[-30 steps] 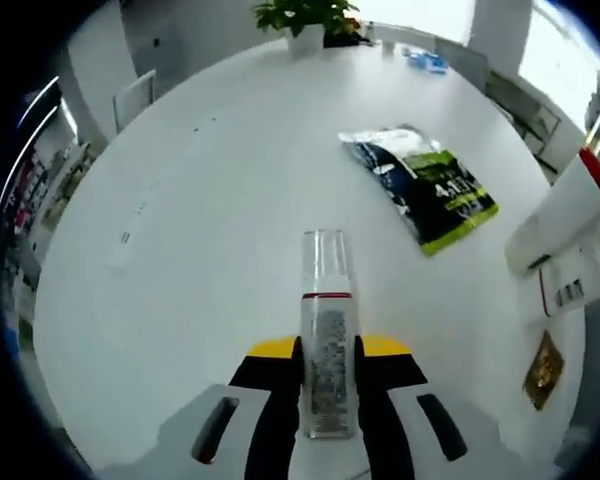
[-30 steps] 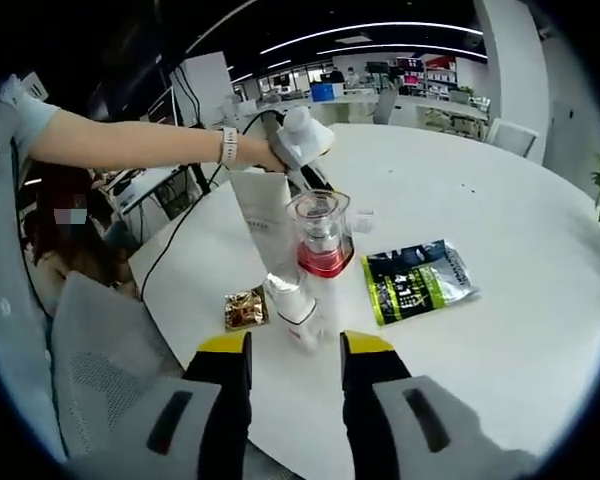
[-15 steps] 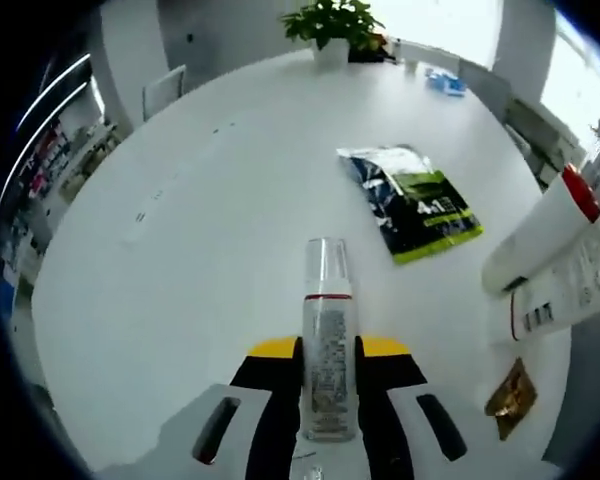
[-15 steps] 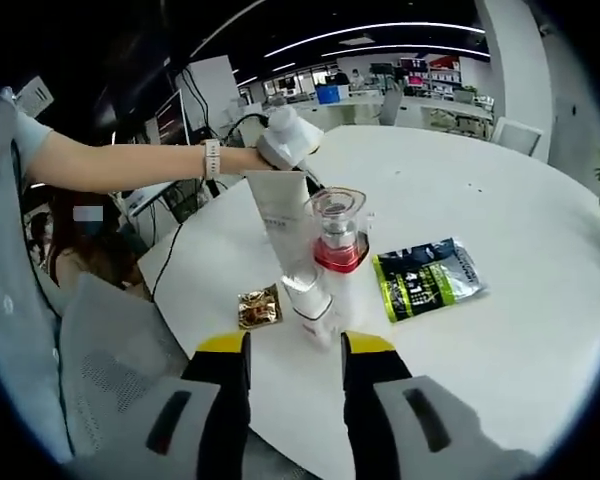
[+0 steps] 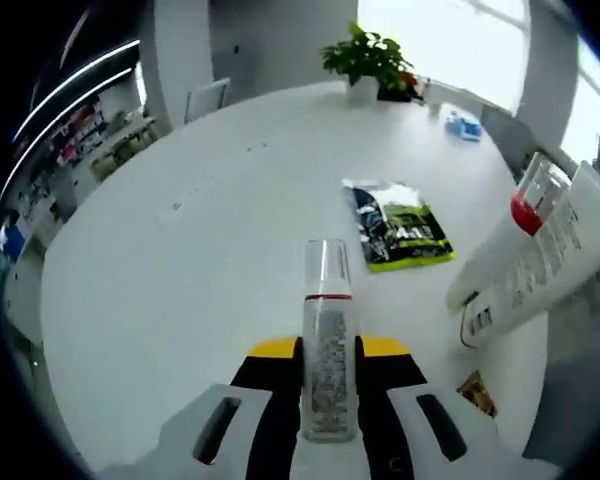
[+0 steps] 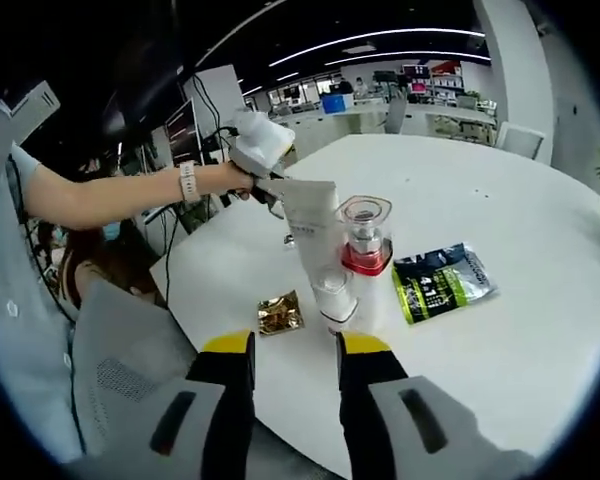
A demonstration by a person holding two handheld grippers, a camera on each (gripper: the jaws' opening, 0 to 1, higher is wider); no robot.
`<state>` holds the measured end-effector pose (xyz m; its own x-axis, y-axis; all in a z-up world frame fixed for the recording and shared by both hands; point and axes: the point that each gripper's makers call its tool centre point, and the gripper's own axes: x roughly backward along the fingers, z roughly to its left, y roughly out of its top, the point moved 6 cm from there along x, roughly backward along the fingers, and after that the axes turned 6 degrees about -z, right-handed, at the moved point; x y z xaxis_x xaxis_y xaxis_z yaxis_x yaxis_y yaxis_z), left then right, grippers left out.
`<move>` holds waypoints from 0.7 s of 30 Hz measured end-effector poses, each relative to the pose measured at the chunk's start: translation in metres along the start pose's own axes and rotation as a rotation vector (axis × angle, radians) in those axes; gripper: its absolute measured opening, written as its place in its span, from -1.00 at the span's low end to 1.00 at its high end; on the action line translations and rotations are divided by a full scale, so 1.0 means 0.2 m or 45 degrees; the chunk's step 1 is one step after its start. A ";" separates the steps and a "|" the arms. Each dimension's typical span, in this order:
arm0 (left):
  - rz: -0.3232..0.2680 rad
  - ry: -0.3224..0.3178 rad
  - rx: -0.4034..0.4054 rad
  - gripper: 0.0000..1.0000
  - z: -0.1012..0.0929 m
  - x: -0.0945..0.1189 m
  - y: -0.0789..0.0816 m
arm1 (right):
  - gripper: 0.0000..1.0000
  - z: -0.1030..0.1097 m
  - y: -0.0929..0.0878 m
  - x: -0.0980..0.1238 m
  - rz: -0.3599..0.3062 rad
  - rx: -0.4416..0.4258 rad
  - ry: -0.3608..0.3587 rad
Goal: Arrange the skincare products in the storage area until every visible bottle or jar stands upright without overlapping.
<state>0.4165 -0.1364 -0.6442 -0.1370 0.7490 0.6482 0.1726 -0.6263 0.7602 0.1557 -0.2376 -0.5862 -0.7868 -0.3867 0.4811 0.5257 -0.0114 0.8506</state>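
A clear-capped bottle [image 5: 326,360] is clamped between the left hand-held gripper [image 5: 326,375] jaws above the counter [image 5: 180,260]. The right hand-held gripper [image 6: 288,362] is seen spread apart; one white tube [image 6: 320,245], one red-collared bottle [image 6: 365,255], two sachets [image 6: 442,283] [image 6: 279,313] are counted.

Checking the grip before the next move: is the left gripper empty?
No: the left gripper is shut on a slim clear bottle with a red band and clear cap, pointing out between its jaws.
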 end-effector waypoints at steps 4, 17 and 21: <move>-0.065 0.023 0.052 -0.69 -0.04 0.08 -0.01 | -0.35 0.04 0.01 0.00 -0.003 0.010 0.007; -0.250 0.097 0.193 -0.69 -0.20 0.35 -0.12 | -0.36 0.18 0.04 -0.05 -0.041 0.016 0.057; -0.284 0.114 0.205 -0.69 -0.27 0.44 -0.15 | -0.36 0.21 0.06 -0.07 -0.075 0.000 0.080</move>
<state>0.3473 -0.0625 -0.6077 -0.2732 0.8380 0.4723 0.2799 -0.4005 0.8725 0.1587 -0.1940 -0.5741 -0.7945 -0.4426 0.4158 0.4791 -0.0362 0.8770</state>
